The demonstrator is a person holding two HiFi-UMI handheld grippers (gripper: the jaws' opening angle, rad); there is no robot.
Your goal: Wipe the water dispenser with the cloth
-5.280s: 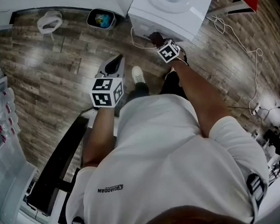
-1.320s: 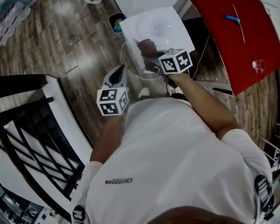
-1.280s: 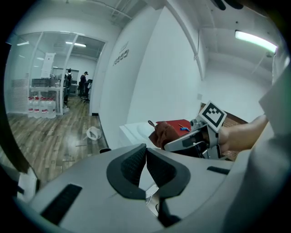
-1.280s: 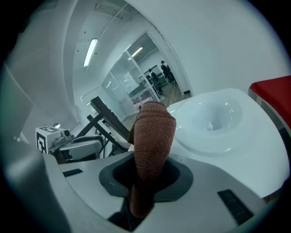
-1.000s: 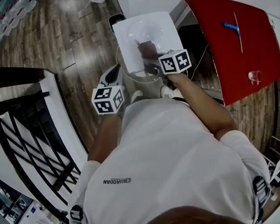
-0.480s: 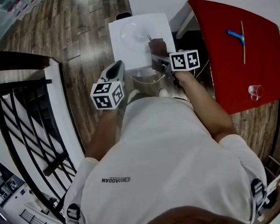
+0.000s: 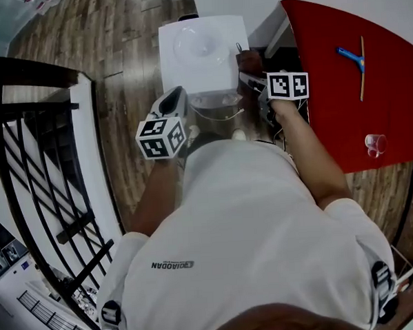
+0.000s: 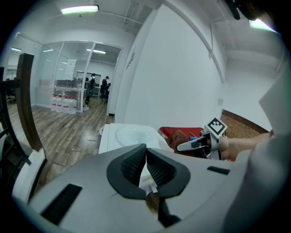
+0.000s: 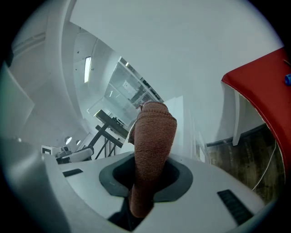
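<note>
At the right edge of the white water dispenser (image 7: 201,54), seen from the head view, the right gripper (image 7: 252,81) holds the brown cloth (image 7: 249,60) level with the dispenser's top rim. The right gripper view shows this gripper (image 9: 146,177) pinching the cloth (image 9: 152,145) between its jaws, with the fabric rising as a folded, rounded wad above them and a short tail hanging below. The cloth's upper end lies just beside the dispenser's side wall (image 9: 179,116) — contact between the two cannot be confirmed. The left gripper (image 7: 172,99) is held in front of the dispenser, apart from it and from the cloth. In its own view the left gripper (image 8: 145,166) has its jaws pressed together at the tips, nothing between them; the dispenser's dished top (image 8: 129,135) lies beyond, and the cloth (image 8: 182,138) appears to the right of it. A red table (image 7: 340,71) stands right of the dispenser. A black railing (image 7: 27,170) runs along the left, over wooden flooring (image 7: 130,96).
</note>
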